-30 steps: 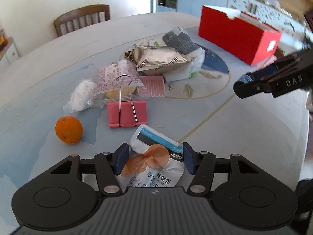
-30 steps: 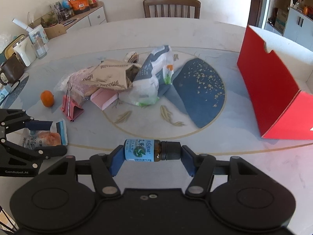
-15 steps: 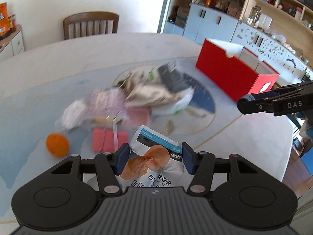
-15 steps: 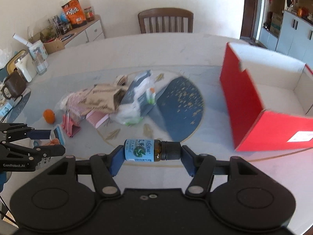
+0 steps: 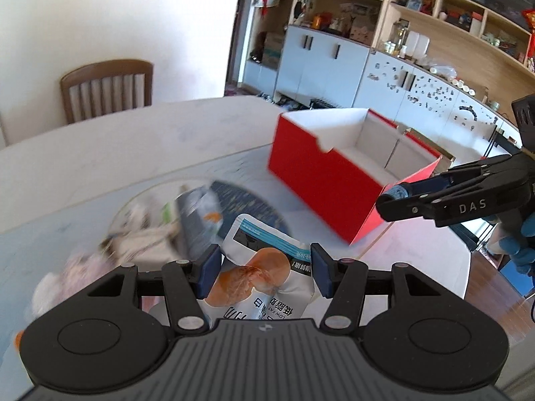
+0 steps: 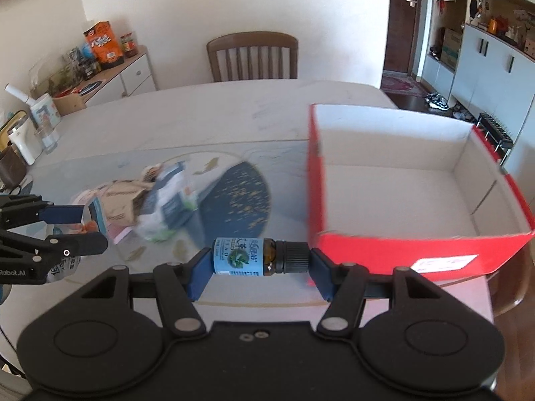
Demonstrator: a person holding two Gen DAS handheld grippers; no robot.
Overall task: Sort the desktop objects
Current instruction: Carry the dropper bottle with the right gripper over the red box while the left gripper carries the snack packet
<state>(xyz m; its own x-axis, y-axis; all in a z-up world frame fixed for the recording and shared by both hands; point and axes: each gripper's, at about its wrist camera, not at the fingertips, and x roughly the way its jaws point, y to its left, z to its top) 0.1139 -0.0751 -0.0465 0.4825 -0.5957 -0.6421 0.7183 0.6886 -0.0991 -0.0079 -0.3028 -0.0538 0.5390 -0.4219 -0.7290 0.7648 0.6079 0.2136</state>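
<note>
My left gripper (image 5: 265, 269) is shut on a white snack pouch (image 5: 264, 274) with an orange picture, lifted off the table. My right gripper (image 6: 259, 265) is shut on a small brown bottle (image 6: 259, 255) with a blue label and black cap, held sideways between the pads. An open red box (image 6: 401, 250) with a white inside stands just right of the bottle, and in the left wrist view the red box (image 5: 321, 180) lies ahead, with the right gripper (image 5: 398, 197) in front of its near corner. The left gripper (image 6: 90, 230) shows at that view's left edge.
A blurred heap of packets and bags (image 6: 157, 200) lies on the table's round inlay (image 6: 240, 197). A wooden chair (image 6: 252, 56) stands at the far side. A sideboard with jars and a kettle (image 6: 20, 137) is at the left, cabinets (image 5: 321, 63) behind the box.
Both grippers rose and swung right toward the red box with their loads. The heap, pink clip and orange slid left and down in view; the box's inside came into sight.
</note>
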